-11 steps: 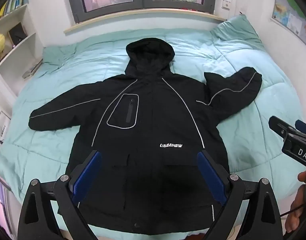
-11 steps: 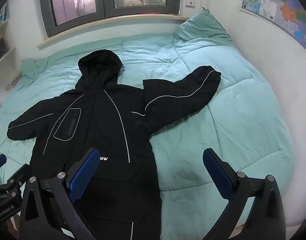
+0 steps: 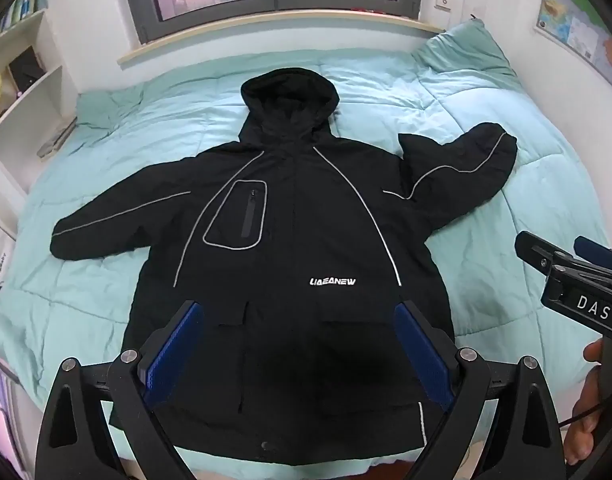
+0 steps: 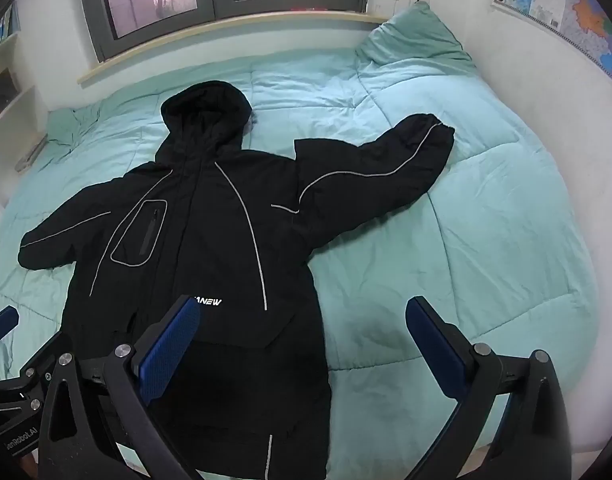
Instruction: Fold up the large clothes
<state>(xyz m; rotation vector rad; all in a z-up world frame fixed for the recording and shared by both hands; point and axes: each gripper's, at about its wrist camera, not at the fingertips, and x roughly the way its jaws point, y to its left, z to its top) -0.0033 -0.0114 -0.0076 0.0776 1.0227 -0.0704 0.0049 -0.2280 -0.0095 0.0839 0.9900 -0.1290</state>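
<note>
A large black hooded jacket (image 3: pixel 298 240) with grey piping lies face up and spread flat on a teal duvet (image 3: pixel 505 208), hood toward the window, both sleeves out to the sides. It also shows in the right wrist view (image 4: pixel 210 248). My left gripper (image 3: pixel 300 344) is open and empty, hovering above the jacket's lower hem. My right gripper (image 4: pixel 302 344) is open and empty, hovering above the jacket's right hem edge and the duvet beside it. The right gripper also shows at the right edge of the left wrist view (image 3: pixel 573 276).
The bed (image 4: pixel 485 240) fills the room up to a window sill (image 3: pixel 266 28). A white wall with a map (image 4: pixel 561 12) runs along the right. White shelves (image 3: pixel 30 92) stand at the left. A teal pillow (image 4: pixel 413 36) sits at the far right corner.
Both views have shifted only slightly. The jacket lies as before and both grippers stay open.
</note>
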